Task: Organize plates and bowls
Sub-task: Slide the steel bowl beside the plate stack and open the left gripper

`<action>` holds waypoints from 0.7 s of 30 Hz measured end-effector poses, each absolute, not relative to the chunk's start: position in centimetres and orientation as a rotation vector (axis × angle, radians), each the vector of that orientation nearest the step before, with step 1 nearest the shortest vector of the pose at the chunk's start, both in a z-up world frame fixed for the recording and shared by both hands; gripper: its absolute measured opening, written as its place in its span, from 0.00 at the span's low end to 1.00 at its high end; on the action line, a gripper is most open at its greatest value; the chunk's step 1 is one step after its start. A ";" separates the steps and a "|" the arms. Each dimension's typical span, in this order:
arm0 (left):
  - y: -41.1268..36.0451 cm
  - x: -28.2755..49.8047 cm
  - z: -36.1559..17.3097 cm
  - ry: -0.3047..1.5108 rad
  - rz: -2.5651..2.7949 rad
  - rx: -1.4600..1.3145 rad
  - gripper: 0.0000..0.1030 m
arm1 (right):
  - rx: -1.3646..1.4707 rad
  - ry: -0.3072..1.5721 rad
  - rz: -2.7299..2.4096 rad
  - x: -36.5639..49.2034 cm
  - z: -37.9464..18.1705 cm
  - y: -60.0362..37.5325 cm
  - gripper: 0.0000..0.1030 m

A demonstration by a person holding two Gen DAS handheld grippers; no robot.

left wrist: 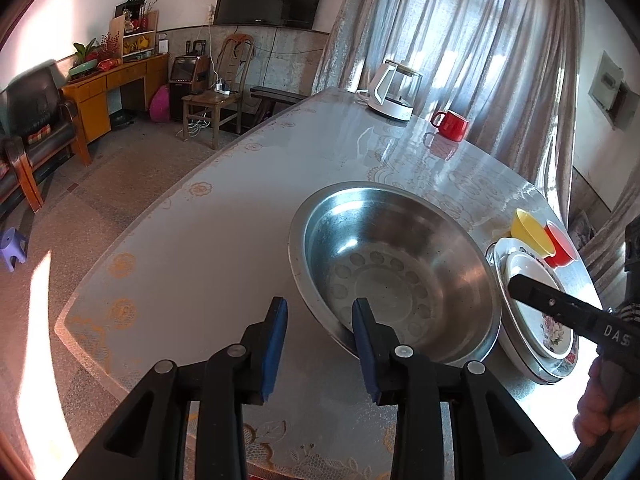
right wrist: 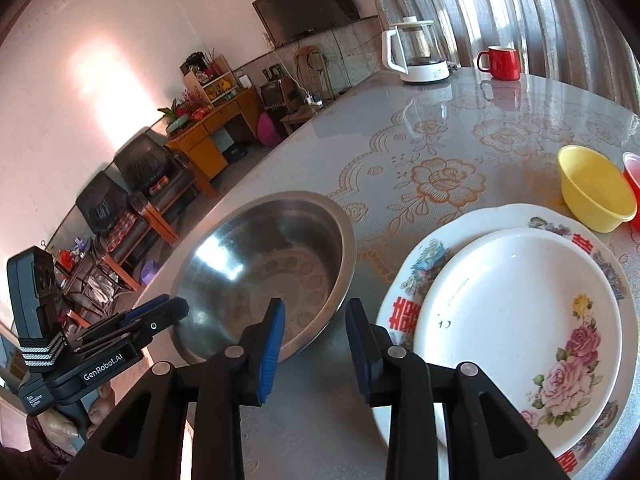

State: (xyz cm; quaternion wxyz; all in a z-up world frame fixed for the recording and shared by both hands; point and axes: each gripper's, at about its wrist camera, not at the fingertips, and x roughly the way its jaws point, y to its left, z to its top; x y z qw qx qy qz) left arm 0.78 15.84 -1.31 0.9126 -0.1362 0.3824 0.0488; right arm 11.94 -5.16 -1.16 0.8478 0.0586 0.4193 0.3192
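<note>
A large steel basin (left wrist: pixel 396 272) stands empty on the table; it also shows in the right wrist view (right wrist: pixel 264 276). Right of it a small white floral plate (right wrist: pixel 520 328) lies on a larger floral plate (right wrist: pixel 420 280); the stack also shows in the left wrist view (left wrist: pixel 532 320). A yellow bowl (right wrist: pixel 596 188) and a red bowl (right wrist: pixel 632 180) stand behind the plates. My left gripper (left wrist: pixel 320 312) is open and empty at the basin's near rim. My right gripper (right wrist: pixel 316 312) is open and empty, between the basin and the plates.
A white kettle (left wrist: pixel 394 90) and a red mug (left wrist: pixel 450 125) stand at the table's far side by the curtain. The table (left wrist: pixel 224 240) has a glossy floral cover. The table's left edge drops to the floor, with chairs and a desk beyond.
</note>
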 end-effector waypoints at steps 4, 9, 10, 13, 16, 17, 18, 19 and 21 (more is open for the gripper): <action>16.0 0.5 -0.6 0.773 0.119 -0.269 0.33 | 0.157 0.871 0.655 12.3 -0.9 -6.4 0.30; 15.5 0.4 0.6 0.744 0.122 -0.237 0.36 | 0.207 0.864 0.618 12.7 -0.8 -8.5 0.30; 15.4 0.3 0.8 0.739 0.120 -0.230 0.36 | 0.218 0.862 0.608 12.9 -0.8 -9.0 0.30; 14.6 0.7 1.3 0.732 0.109 -0.200 0.37 | 0.259 0.852 0.576 13.2 -0.6 -10.6 0.31; 13.6 1.2 1.7 0.731 0.097 -0.171 0.37 | 0.296 0.838 0.542 13.5 -0.5 -12.4 0.33; 13.2 1.4 1.7 0.732 0.092 -0.162 0.37 | 0.305 0.834 0.533 13.5 -0.5 -12.9 0.33; 12.9 1.6 1.8 0.732 0.087 -0.152 0.37 | 0.314 0.829 0.521 13.6 -0.4 -13.5 0.33; 12.6 1.7 1.9 0.732 0.081 -0.143 0.37 | 0.322 0.825 0.511 13.6 -0.4 -13.9 0.33; 11.8 2.1 2.1 0.731 0.070 -0.119 0.37 | 0.341 0.817 0.489 13.7 -0.4 -15.0 0.33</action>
